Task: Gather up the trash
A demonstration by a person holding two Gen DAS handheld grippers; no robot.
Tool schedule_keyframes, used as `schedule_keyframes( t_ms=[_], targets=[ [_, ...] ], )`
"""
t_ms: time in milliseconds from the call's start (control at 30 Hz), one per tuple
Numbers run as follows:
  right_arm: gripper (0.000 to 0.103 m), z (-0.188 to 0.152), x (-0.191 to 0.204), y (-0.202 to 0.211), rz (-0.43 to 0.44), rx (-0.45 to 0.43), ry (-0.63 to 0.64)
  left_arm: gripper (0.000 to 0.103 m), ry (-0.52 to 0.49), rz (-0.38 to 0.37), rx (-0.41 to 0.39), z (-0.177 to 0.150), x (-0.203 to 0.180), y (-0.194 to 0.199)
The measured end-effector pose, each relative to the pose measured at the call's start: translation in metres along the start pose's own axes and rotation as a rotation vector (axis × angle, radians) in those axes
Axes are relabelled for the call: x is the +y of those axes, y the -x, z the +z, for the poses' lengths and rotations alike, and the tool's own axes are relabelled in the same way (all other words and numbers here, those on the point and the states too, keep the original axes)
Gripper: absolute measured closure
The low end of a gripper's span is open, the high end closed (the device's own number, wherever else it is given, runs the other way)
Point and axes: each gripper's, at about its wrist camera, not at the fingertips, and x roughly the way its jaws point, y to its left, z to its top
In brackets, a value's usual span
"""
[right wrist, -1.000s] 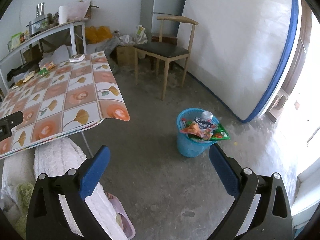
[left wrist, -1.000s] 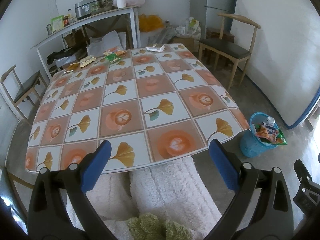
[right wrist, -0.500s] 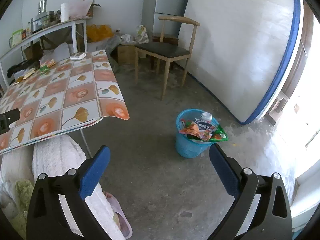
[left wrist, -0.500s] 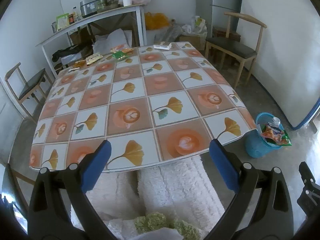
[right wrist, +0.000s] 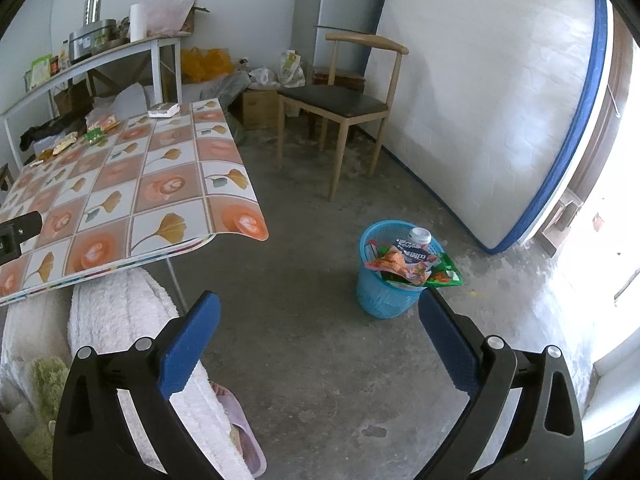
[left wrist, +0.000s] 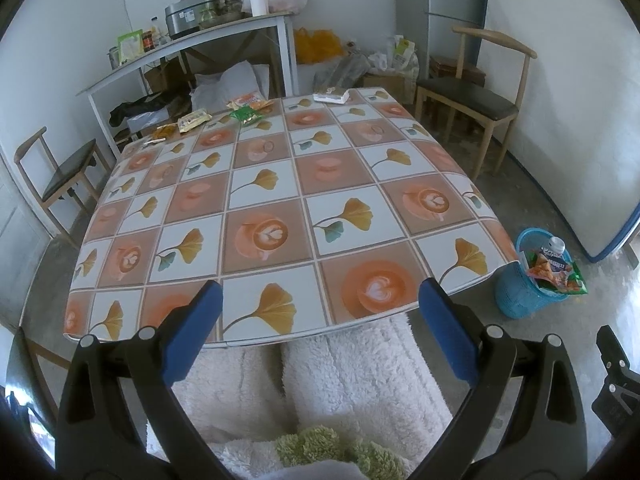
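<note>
Several snack wrappers lie at the far edge of the patterned table [left wrist: 280,184]: an orange-white one [left wrist: 249,101], a green one [left wrist: 247,114], a yellow one [left wrist: 193,120] and a small orange one [left wrist: 165,132]. A white flat box [left wrist: 330,96] lies at the far right corner. A blue basket [right wrist: 390,280] on the floor right of the table holds wrappers and a bottle [right wrist: 418,238]; it also shows in the left wrist view [left wrist: 528,292]. My left gripper [left wrist: 320,324] is open and empty over the table's near edge. My right gripper [right wrist: 320,332] is open and empty above the floor, left of the basket.
A wooden chair [right wrist: 340,100] stands beyond the table's right side, another chair [left wrist: 60,176] at its left. A cluttered shelf table [left wrist: 192,44] stands against the back wall. A mattress [right wrist: 500,100] leans on the right wall. The person's legs in a white fluffy robe [left wrist: 340,380] are below.
The left gripper has risen and tilted a little, so more of the table shows. The right gripper has shifted slightly. Both stay open and empty.
</note>
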Motion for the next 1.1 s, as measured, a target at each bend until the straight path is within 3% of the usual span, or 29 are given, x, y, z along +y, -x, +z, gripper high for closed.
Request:
schedule_keyframes(
  t_ms=[1100],
  targets=[
    [0.007,0.0021,0.0002,0.0011,-0.002,-0.003,-0.002,0.009,0.009,-0.002,0.010,0.0002,0.0007,-0.0002]
  ],
)
